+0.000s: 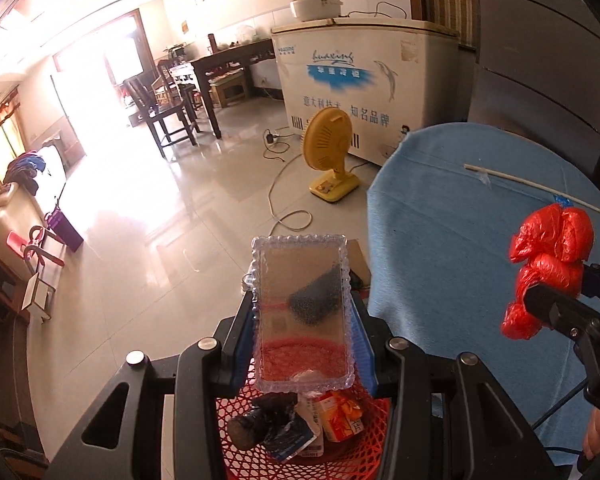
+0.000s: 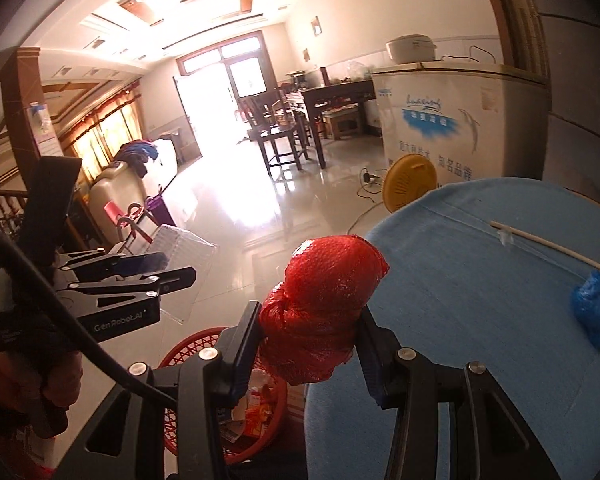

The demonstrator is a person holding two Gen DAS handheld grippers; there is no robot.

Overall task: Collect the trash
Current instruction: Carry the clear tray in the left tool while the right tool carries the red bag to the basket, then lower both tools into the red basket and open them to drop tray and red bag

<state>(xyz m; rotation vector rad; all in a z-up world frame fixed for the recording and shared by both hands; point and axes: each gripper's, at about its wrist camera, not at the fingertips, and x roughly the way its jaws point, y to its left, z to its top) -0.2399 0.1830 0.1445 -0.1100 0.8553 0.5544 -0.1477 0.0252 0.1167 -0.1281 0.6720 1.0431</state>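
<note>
A clear plastic tray [image 1: 303, 312] with a beaded rim is clamped between the blue pads of the left gripper [image 1: 302, 320], held above the red mesh basket [image 1: 364, 436] on the tiled floor [image 1: 140, 248]; inside the basket, an orange carton [image 1: 338, 420], a dark lump and crumpled wrappers are seen. A crumpled red plastic bag [image 2: 324, 312] is pinched by the right gripper [image 2: 310, 344], its jaws narrowed on the bag, at the edge of the round table covered with a blue cloth [image 2: 480, 320], just beside the basket [image 2: 204, 364]. On the cloth, a crumpled blue bag [image 2: 594, 314] is left lying, and near it a thin white stick [image 2: 556, 250] is taped down. A yellow fan [image 1: 329, 152] and a white chest freezer [image 1: 364, 80] are seen beyond the table.
</note>
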